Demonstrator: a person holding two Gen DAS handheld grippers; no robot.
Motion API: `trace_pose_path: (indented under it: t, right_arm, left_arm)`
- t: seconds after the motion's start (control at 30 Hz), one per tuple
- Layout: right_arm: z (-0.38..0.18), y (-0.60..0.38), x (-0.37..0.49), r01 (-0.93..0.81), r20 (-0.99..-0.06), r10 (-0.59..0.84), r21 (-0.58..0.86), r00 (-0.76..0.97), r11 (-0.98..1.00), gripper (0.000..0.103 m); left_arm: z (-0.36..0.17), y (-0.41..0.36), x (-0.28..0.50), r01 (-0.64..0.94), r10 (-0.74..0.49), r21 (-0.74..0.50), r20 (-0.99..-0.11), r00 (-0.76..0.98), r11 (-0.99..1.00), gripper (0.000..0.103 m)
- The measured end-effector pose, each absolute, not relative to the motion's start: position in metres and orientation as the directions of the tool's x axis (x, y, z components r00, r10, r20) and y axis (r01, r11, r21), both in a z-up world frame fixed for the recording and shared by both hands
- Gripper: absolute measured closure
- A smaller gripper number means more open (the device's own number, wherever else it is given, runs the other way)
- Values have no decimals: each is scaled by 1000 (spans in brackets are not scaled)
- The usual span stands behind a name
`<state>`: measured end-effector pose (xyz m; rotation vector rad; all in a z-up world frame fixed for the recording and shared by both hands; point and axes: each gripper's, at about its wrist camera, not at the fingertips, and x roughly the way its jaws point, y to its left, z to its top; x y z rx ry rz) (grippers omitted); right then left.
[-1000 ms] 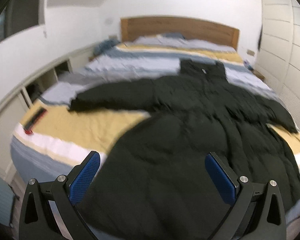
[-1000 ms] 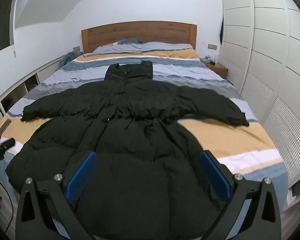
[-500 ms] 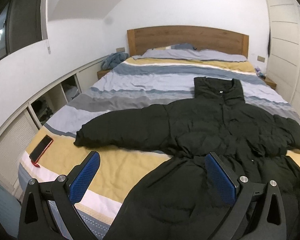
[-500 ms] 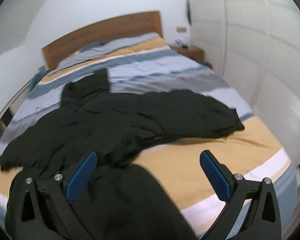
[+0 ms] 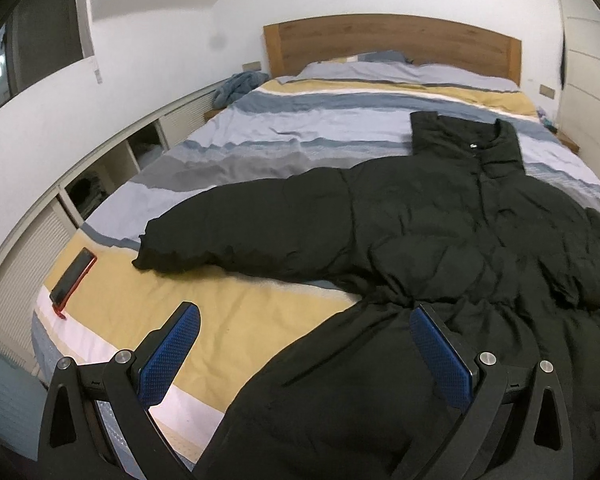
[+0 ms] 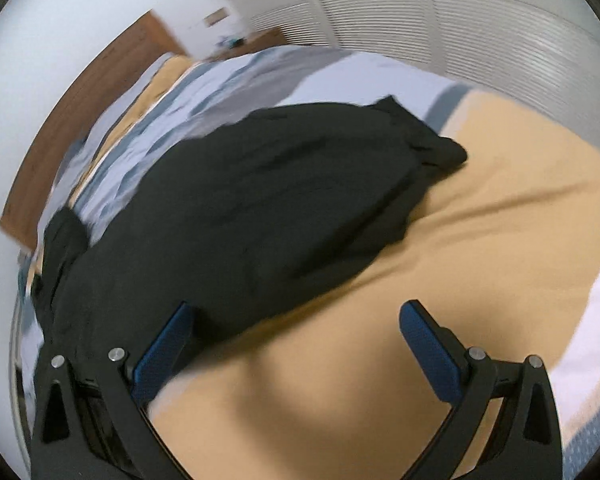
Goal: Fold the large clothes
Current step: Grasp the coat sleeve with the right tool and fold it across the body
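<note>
left claw (image 5: 304, 344), jaws spread wide with nothing between the blue pads (image 5: 168, 354), held above the near part of the bed (image 5: 228, 312); its right pad overlies the skirt of the black coat (image 5: 440, 232), its left pad the yellow stripe of the cover. from the claw, the coat's outstretched sleeve (image 5: 244, 236) lies toward 11 o'clock, its cuff resting on the yellow stripe; the collar (image 5: 464, 140) lies toward 1 o'clock, pointing at the wooden headboard (image 5: 392, 40) near 12 o'clock. a phone in a red case (image 5: 74, 278) lies near the bed's edge at 9 o'clock, well apart from the cuff. a blue cloth heap (image 5: 238, 86) sits beside the bed at 11 o'clock

right claw (image 6: 296, 340), jaws likewise spread wide and empty, view tilted and blurred; the coat's other sleeve (image 6: 260, 208) runs from 10 o'clock up to its cuff at 1 o'clock, lying flat on the cover, with the left pad (image 6: 162, 346) just at its edge and the right pad over bare yellow cover. louvred wardrobe doors (image 6: 460, 20) stand beyond the bed at 1 o'clock
</note>
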<state>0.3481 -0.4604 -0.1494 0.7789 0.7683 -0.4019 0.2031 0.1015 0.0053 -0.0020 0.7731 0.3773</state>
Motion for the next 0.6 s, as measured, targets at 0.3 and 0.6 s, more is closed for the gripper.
trace_pose_path:
  t: [0.3,0.6]
  right_arm:
    - [-162,-504,365,598,-700,-38,579,713,554,19]
    - [-114,-482,367,511,-641,-62,546,765,664,94]
  left_arm:
    - [-6,106,217,-351,350,151,-703,619,924,0]
    - [-1,95,217,-312,316,138,-696,645,940,0]
